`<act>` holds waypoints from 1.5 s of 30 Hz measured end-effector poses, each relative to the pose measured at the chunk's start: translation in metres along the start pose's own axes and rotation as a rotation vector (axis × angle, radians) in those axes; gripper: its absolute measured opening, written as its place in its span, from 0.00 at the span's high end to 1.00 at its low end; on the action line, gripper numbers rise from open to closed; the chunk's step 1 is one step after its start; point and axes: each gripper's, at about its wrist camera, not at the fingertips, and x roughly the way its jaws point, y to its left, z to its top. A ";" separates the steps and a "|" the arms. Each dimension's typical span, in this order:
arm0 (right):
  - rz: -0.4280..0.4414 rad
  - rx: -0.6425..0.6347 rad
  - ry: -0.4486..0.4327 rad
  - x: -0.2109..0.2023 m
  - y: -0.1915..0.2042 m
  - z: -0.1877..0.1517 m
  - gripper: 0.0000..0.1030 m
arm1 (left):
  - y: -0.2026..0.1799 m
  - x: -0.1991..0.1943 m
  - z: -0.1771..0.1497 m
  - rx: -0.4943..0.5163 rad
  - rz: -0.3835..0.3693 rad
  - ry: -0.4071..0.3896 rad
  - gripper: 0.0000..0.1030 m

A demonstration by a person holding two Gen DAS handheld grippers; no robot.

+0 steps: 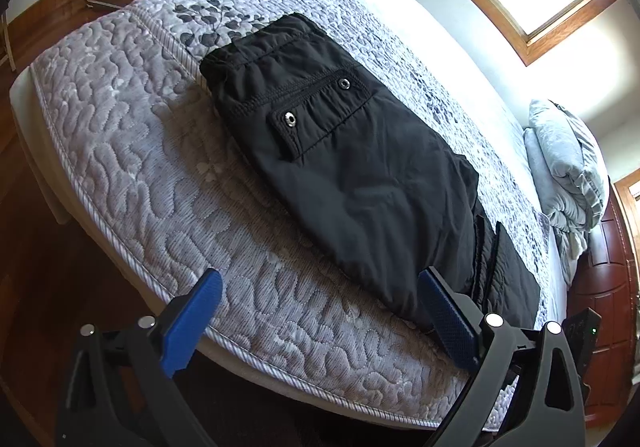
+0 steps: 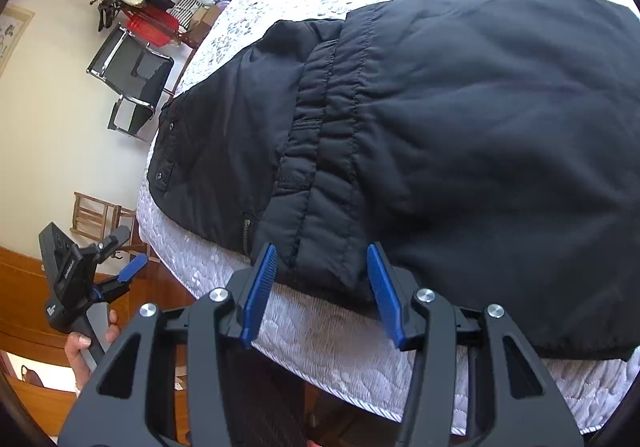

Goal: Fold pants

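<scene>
Sunlight falls on the bed (image 1: 132, 135), and the black pants (image 1: 352, 151) lie folded near its front edge. Both my left gripper (image 1: 320, 307) and right gripper (image 2: 322, 287) are spread open, holding nothing. I should pinch the pants' near edge with both, then fold slowly and evenly.

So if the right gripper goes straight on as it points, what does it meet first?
Most likely the near edge of the pants: the right gripper is open, and the folded hem already sits between its fingers over the mattress. Depth is uncertain.
</scene>
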 end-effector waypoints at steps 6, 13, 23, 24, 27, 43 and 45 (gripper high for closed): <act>0.018 -0.001 -0.035 -0.017 -0.002 0.003 0.53 | 0.009 0.006 0.009 -0.009 0.028 -0.014 0.04; -0.080 -0.014 -0.155 -0.079 -0.023 0.000 0.44 | 0.041 0.009 0.046 -0.111 0.018 -0.043 0.04; -0.201 0.085 -0.269 -0.144 -0.079 -0.022 0.44 | 0.090 0.043 0.084 -0.343 -0.220 -0.048 0.04; -0.206 0.099 -0.276 -0.147 -0.083 -0.024 0.44 | 0.093 0.050 0.088 -0.367 -0.247 -0.038 0.04; -0.216 0.127 -0.288 -0.150 -0.091 -0.027 0.44 | 0.101 0.067 0.089 -0.424 -0.272 -0.026 0.04; -0.259 0.073 -0.267 -0.136 -0.075 -0.018 0.44 | 0.074 0.100 0.088 -0.419 -0.485 -0.061 0.04; -0.262 0.072 -0.264 -0.135 -0.076 -0.017 0.44 | 0.073 0.106 0.089 -0.463 -0.520 -0.076 0.04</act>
